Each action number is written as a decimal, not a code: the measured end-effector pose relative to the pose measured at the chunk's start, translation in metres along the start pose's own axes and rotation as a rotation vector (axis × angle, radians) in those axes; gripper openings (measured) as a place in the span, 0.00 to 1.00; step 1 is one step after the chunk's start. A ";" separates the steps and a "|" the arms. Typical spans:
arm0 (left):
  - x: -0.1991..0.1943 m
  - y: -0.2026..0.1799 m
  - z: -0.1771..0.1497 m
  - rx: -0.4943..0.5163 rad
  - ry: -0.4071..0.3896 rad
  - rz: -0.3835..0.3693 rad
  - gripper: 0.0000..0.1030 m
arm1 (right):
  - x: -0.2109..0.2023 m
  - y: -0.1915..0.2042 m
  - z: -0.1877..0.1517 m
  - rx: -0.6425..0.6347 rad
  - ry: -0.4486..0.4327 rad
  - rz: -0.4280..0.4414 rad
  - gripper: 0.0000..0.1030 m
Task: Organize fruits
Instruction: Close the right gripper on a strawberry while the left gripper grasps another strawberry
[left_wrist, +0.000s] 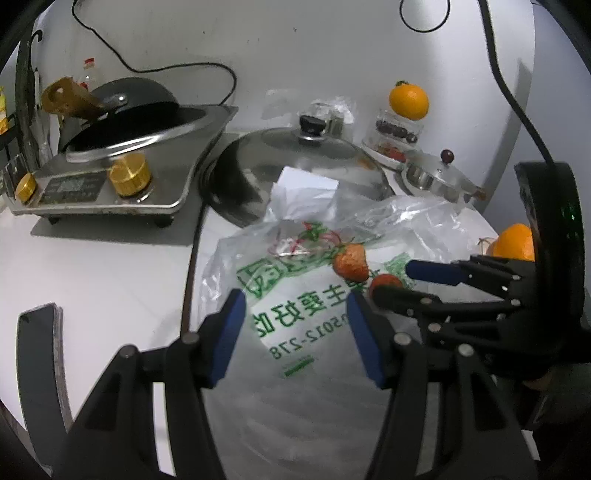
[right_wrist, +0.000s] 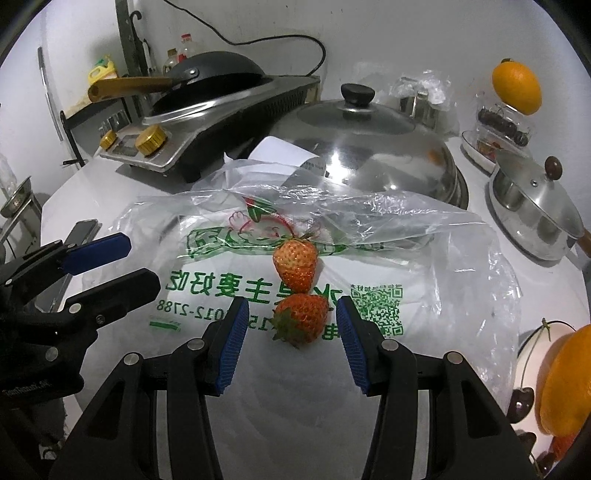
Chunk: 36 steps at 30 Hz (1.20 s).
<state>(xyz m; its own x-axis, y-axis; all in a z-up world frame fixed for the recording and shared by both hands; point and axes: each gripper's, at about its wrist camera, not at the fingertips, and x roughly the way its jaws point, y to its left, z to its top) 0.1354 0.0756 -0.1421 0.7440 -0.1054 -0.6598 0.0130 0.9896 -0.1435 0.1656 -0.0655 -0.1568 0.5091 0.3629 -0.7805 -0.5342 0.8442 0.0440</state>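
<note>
A white kitchen counter (right_wrist: 96, 192) runs along a pale wall, crowded with cookware, and a clear plastic bag (right_wrist: 424, 258) printed with green characters lies flattened across the middle of it, serving as a mat for the fruit.

Two strawberries sit on the bag, touching end to end. The near strawberry (right_wrist: 301, 319) lies with its leafy cap toward the camera, directly between the blue pads of the right gripper (right_wrist: 290, 315), whose jaws stand wide, apart from the berry on both sides. That framing suggests the gripper is lined up to close on this berry first, since it is the closer one and free on its flanks. The far strawberry (right_wrist: 295, 264) rests just behind it with its cap pointing away.

The left gripper (left_wrist: 295, 310) hovers over the printed part of the bag, jaws also wide and holding nothing; it appears placed to steady the thin plastic or simply to wait its turn.

To the right, an orange (right_wrist: 565, 384) and a dark cherry (right_wrist: 522, 400) sit at a white dish (right_wrist: 532, 338), probably where sorted fruit is gathered. Farther back stand a domed steel lid (right_wrist: 369, 155), a small lidded pot (right_wrist: 535, 218), a second orange (right_wrist: 517, 88) perched on a clear container (right_wrist: 502, 123), and an induction cooker (right_wrist: 199, 122) with a black wok (right_wrist: 218, 75).
</note>
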 end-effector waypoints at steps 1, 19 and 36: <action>0.002 0.001 0.000 -0.002 0.004 0.000 0.57 | 0.002 -0.001 0.000 0.000 0.005 0.000 0.50; 0.013 0.003 -0.003 -0.001 0.023 0.009 0.57 | 0.021 -0.001 -0.003 -0.011 0.042 0.013 0.45; 0.012 -0.013 0.008 0.024 0.021 0.008 0.57 | 0.002 -0.014 -0.001 0.001 -0.007 0.031 0.36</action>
<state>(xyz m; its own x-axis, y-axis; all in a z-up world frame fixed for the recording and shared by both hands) 0.1490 0.0620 -0.1424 0.7298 -0.0989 -0.6764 0.0232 0.9925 -0.1201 0.1734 -0.0770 -0.1598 0.4966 0.3917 -0.7746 -0.5492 0.8328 0.0691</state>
